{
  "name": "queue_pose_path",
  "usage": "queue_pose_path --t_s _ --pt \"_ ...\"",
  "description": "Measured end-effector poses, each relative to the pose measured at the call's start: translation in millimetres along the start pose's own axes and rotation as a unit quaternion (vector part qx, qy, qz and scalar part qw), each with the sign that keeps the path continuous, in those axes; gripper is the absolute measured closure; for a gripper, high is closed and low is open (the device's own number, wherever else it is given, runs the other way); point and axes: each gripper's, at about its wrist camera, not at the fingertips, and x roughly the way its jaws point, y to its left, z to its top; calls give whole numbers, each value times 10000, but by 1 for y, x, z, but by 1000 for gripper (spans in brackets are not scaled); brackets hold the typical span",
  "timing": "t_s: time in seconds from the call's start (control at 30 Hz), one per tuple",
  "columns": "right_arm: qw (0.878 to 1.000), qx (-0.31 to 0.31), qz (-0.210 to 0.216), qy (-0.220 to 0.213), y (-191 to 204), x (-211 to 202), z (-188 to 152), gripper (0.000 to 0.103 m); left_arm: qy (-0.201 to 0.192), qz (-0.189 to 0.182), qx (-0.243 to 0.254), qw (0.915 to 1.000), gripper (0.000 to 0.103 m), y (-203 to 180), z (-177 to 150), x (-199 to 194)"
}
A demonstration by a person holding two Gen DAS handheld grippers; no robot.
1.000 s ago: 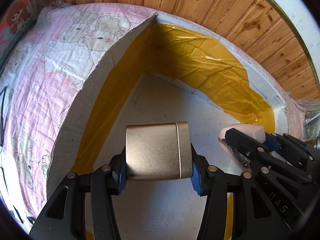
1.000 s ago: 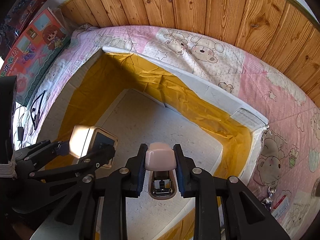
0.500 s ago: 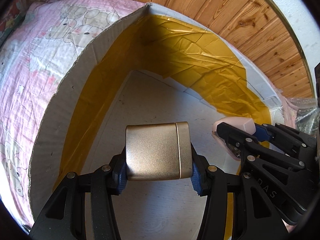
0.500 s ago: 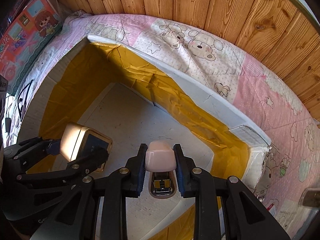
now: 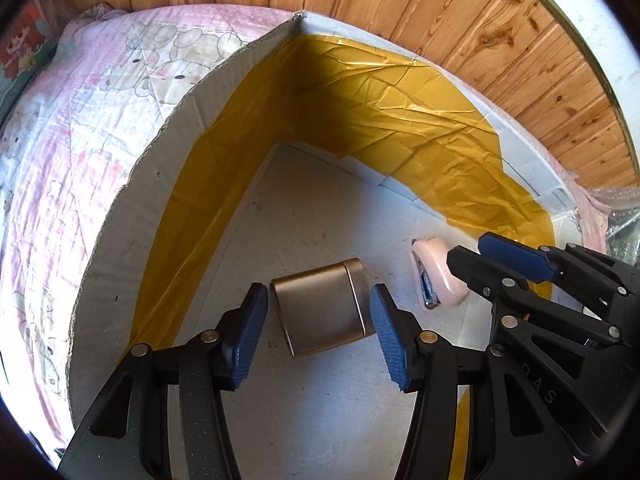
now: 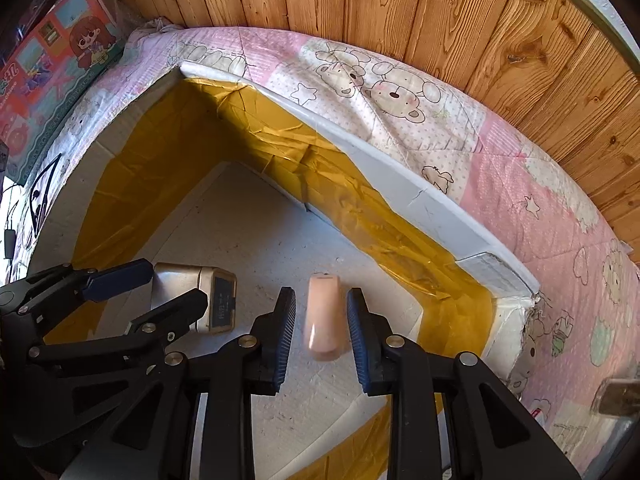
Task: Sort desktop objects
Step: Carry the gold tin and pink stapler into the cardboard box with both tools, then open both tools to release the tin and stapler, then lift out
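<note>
Left gripper (image 5: 318, 322): jaws spread wide, holding nothing, blue pads standing clear on either side of the gold tin (image 5: 322, 314). Tin lying on its side on the white floor of the cardboard box (image 5: 132, 200), a gap visible at each pad.

Right gripper (image 6: 320, 332): jaws likewise parted, gripping nothing, with the pink stapler (image 6: 323, 328) between them. Slightly blurred in the right wrist view, so whether fully settled or just dropping cannot be told; in the left wrist view lying on the box floor just right of the tin, not touching it.

Further out: yellow tape lining the inner box walls, box resting on a pink bear-print bedspread (image 6: 400, 92), wood-panelled wall (image 6: 400, 8) behind. Colourful toy box (image 6: 52, 64) at the far left of the bed; a dark, blurred thing at the lower right edge, too unclear to name.

Progress, as a judgement: both carried things now inside the box and let go, so this pair looks sorted. Left to do: lifting both grippers out. Whether other desktop things wait elsewhere cannot be told.

Count: two grippers, one gold tin, one pink stapler, one cardboard box. Nothing else seen inside the box.
</note>
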Motion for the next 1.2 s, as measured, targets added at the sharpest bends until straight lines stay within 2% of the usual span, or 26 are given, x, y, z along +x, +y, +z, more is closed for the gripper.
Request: queue_pose_path --t_s 0.2,0.33,0.5,0.73,1.2 --pt "10000 22 50 -68 0 -21 -10 74 -103 -25 25 9999 47 -5 -10 -17" --pt "9998 -80 143 -90 6 -41 -29 70 -184 -4 73 9998 47 -12 -20 -30" --pt "9991 -316 181 -210 17 -66 -57 66 -283 195 356 9988 47 -24 -27 -39" --pt "9947 -795 11 -650 41 -105 -100 56 -613 568 815 9932 47 -26 -62 -78" --pt "9872 -1090 144 -1157 66 -143 -168 54 -1200 390 1178 9850 47 -41 -127 -143"
